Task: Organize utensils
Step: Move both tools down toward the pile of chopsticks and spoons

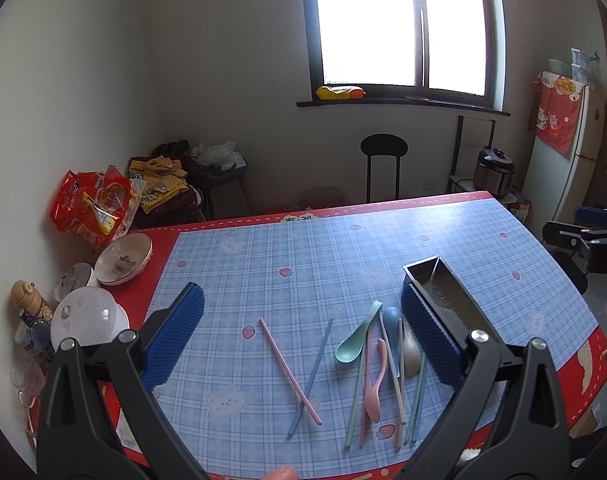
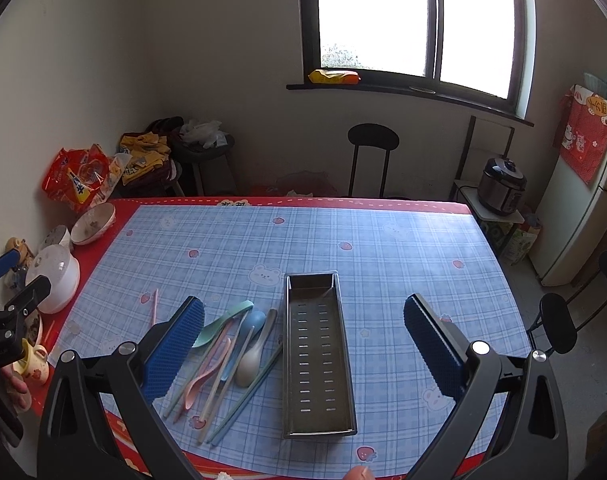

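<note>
a: where are the utensils?

b: heaped on the table (image 2: 383, 240), just left of the metal tray (image 2: 317, 356). in the right wrist view i make out a green spoon (image 2: 219, 326), a blue spoon (image 2: 252, 320), a grey spoon (image 2: 250, 364), a pink spoon (image 2: 201, 380) and several chopsticks mixed among them.

a: does the left wrist view add anything?

b: yes. it shows a pink chopstick (image 1: 289, 370) and a blue chopstick (image 1: 310, 376) crossing each other, lying apart to the left of the heap. the right wrist view catches only the far tip of the pink one beside its left finger.

a: and the tray?

b: the right view shows it whole, slotted floor bare. in the left view it is half hidden behind a finger.

a: the tools?

b: left tool (image 1: 303, 332) is spread wide over the chopsticks, holding nothing. right tool (image 2: 303, 344) is also wide apart, straddling the tray, gripping nothing.

a: further out?

b: bowls (image 1: 123, 258) and a snack bag (image 1: 93, 210) at the table's left edge.
</note>
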